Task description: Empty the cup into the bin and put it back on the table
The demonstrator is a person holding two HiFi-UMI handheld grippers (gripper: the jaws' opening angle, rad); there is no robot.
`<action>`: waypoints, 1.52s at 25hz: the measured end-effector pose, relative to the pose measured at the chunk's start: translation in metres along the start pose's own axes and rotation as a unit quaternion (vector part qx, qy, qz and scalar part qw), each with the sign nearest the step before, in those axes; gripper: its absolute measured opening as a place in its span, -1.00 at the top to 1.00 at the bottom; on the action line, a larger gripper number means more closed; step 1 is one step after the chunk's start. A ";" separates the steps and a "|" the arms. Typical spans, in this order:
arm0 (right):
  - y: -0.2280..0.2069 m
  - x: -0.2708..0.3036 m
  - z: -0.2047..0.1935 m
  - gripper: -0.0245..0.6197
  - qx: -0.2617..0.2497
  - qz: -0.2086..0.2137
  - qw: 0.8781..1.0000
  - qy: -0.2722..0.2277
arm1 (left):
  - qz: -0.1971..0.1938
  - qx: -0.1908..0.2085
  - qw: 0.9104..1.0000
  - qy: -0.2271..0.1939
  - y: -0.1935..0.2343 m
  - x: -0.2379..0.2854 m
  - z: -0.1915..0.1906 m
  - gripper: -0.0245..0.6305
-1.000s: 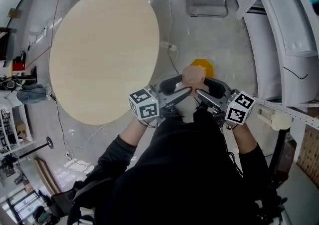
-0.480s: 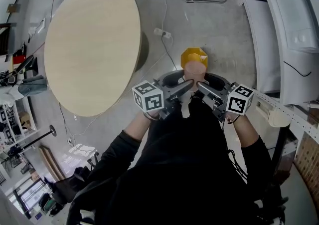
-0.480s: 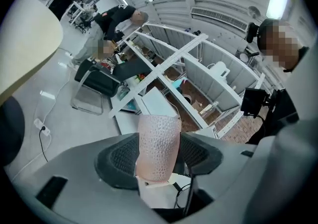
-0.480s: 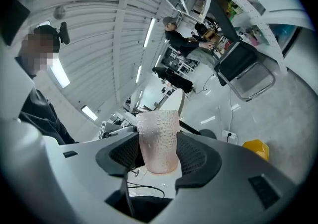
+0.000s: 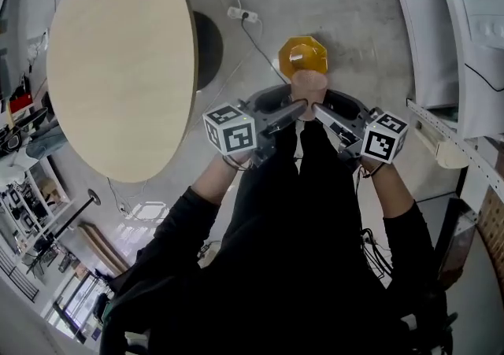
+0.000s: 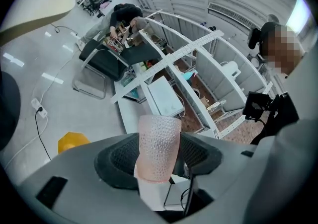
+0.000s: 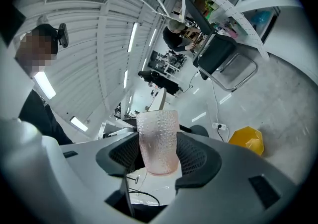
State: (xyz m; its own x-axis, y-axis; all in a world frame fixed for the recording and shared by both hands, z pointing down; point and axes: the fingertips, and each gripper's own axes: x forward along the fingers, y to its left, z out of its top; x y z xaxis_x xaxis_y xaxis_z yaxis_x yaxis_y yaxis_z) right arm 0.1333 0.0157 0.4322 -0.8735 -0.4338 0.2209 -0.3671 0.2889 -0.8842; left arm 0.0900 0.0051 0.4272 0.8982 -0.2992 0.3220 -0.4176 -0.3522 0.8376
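Observation:
A pink, dimpled translucent cup (image 5: 309, 86) is upright between my two grippers, in front of the person's body. The left gripper (image 5: 288, 114) grips it from the left and the right gripper (image 5: 326, 115) from the right. Seen from each gripper, the cup (image 6: 158, 144) (image 7: 158, 141) stands between that gripper's dark ribbed pads, which press its sides. The yellow bin (image 5: 302, 54) stands on the floor just beyond the cup and shows too as the bin (image 6: 72, 142) (image 7: 244, 138). The round wooden table (image 5: 118, 62) lies to the left. I cannot see inside the cup.
A power strip with its cable (image 5: 239, 13) lies on the grey floor between table and bin. The table's dark base (image 5: 209, 40) shows at its right edge. White shelving (image 5: 465, 38) runs along the right. A black chair (image 6: 99, 66) (image 7: 226, 64) stands farther off.
The person has moved forward with the cup held in both grippers. The yellow bin is now nearer and fully in sight beyond the cup, and the table has slid left.

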 end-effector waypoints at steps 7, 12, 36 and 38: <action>-0.043 0.025 -0.020 0.16 0.028 -0.011 1.000 0.006 | -0.002 -0.031 0.999 0.017 0.053 0.008 -0.017 0.11; -0.077 0.040 -0.036 0.16 0.035 -0.014 0.999 0.008 | -0.004 -0.037 0.999 0.021 0.089 0.017 -0.031 0.11; -0.183 0.082 -0.099 0.17 0.097 -0.028 0.995 0.026 | 0.021 -0.103 0.994 0.023 0.204 0.039 -0.091 0.11; -0.185 0.084 -0.102 0.17 0.102 -0.028 0.994 0.026 | 0.022 -0.103 0.994 0.028 0.207 0.039 -0.093 0.11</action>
State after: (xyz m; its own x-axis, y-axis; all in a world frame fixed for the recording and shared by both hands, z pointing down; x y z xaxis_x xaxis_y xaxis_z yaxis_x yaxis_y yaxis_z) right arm 0.0957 0.0130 0.6566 -0.8709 -0.3975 0.2889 -0.3479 0.0835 -0.9338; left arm 0.0514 0.0030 0.6537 0.8887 -0.2575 0.3793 -0.4245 -0.1499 0.8929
